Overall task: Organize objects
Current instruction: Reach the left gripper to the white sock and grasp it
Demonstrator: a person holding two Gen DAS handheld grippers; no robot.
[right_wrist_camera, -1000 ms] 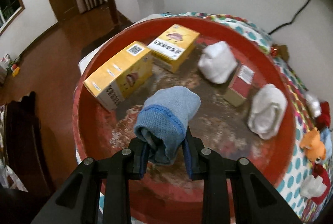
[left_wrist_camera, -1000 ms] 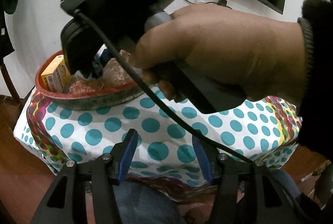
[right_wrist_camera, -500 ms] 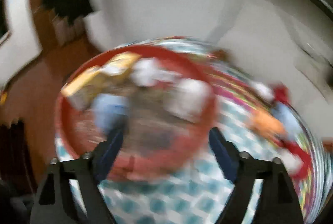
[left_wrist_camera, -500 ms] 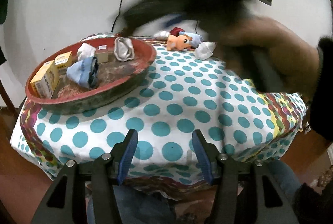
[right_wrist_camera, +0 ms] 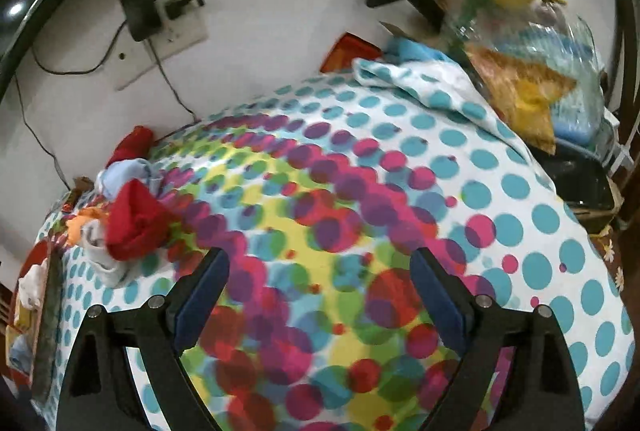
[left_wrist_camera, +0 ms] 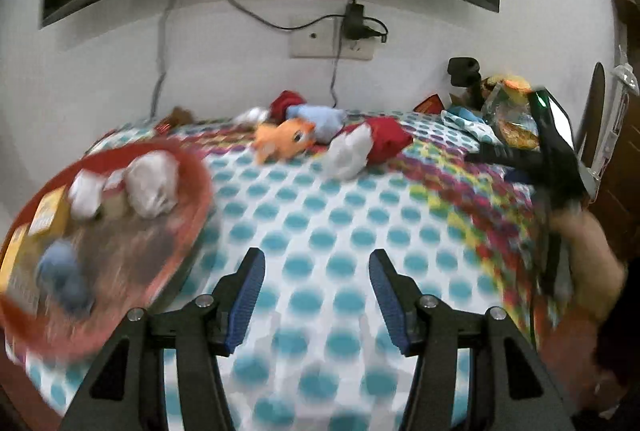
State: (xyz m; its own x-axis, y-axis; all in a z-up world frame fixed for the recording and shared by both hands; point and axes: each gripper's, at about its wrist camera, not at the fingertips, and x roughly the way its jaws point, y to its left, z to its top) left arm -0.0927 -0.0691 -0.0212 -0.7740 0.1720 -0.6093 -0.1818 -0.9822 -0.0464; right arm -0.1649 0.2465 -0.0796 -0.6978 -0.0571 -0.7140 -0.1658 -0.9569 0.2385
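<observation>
- Left gripper [left_wrist_camera: 316, 291] is wide open and holds nothing, above the dotted tablecloth [left_wrist_camera: 320, 215].
- Right gripper [right_wrist_camera: 320, 295] is also wide open and empty.
- Blue sock [left_wrist_camera: 64, 281] lies in the red tray [left_wrist_camera: 196, 187].
- Red sock [right_wrist_camera: 136, 227] lies on the cloth, near the orange toy [left_wrist_camera: 282, 139].

I see soft matt polka-dot cloth [right_wrist_camera: 400, 191] covering the table, a worn, rough-bottomed red tray [left_wrist_camera: 192, 191], plush fabric toys [left_wrist_camera: 284, 141], and crinkly glossy plastic bags [right_wrist_camera: 532, 43] at the far edge.
</observation>
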